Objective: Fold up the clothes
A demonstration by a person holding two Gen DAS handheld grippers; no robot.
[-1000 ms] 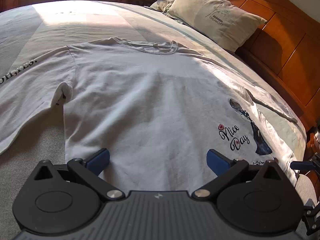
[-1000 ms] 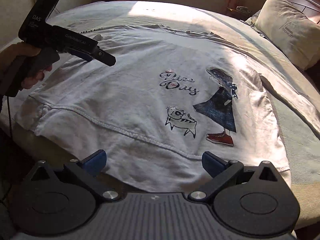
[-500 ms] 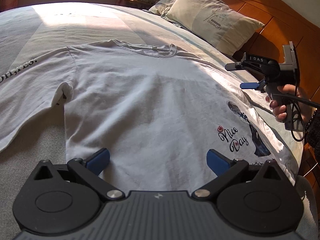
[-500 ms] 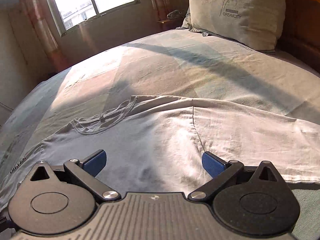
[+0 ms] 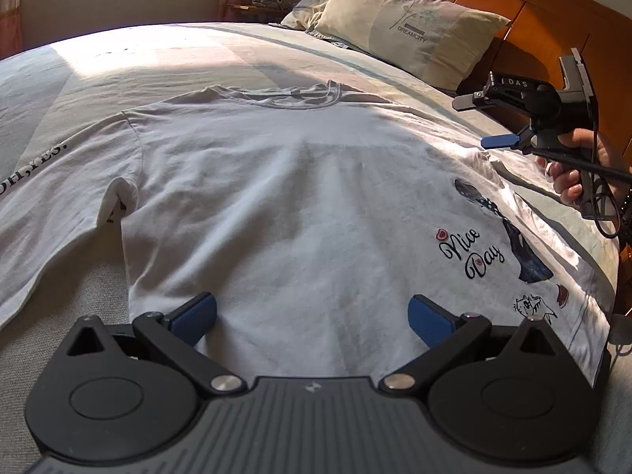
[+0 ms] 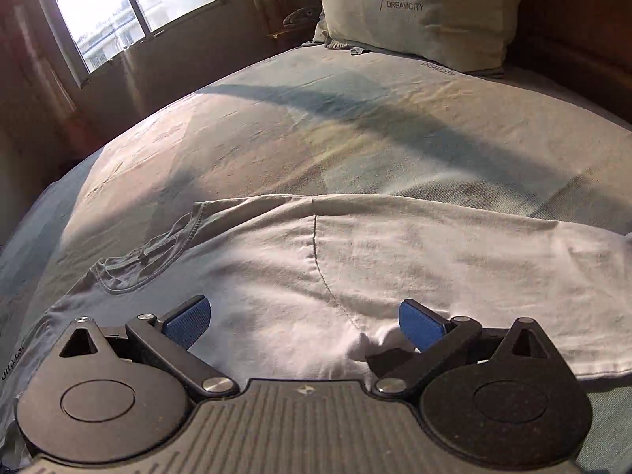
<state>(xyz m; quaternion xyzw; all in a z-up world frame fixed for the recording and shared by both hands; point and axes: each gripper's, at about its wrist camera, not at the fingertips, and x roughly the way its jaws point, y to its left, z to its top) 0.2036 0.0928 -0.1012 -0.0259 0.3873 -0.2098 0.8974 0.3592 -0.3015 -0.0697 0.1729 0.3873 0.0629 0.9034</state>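
A white T-shirt (image 5: 300, 205) lies flat on the bed, collar at the far side, with a "Nice Day" print (image 5: 472, 251) low on its right. My left gripper (image 5: 312, 314) hovers open just above the hem, nothing between its blue pads. In the left wrist view the right gripper (image 5: 482, 122) is held by a hand over the shirt's right shoulder, fingers apart. The right wrist view shows the right gripper (image 6: 302, 322) open low over the shirt's shoulder seam (image 6: 320, 260), the sleeve (image 6: 493, 272) stretching right and the collar (image 6: 146, 252) to the left.
A beige pillow (image 5: 407, 27) leans on the wooden headboard (image 5: 553, 39) at the far right. The grey bedsheet (image 6: 335, 130) stretches beyond the shirt. A window (image 6: 130, 8) stands behind the bed. The bed edge drops off at the right (image 5: 616, 284).
The right gripper has swung from the shirt's hem up to its right shoulder and sleeve, then dropped lower over the cloth. The left gripper stays near the hem.
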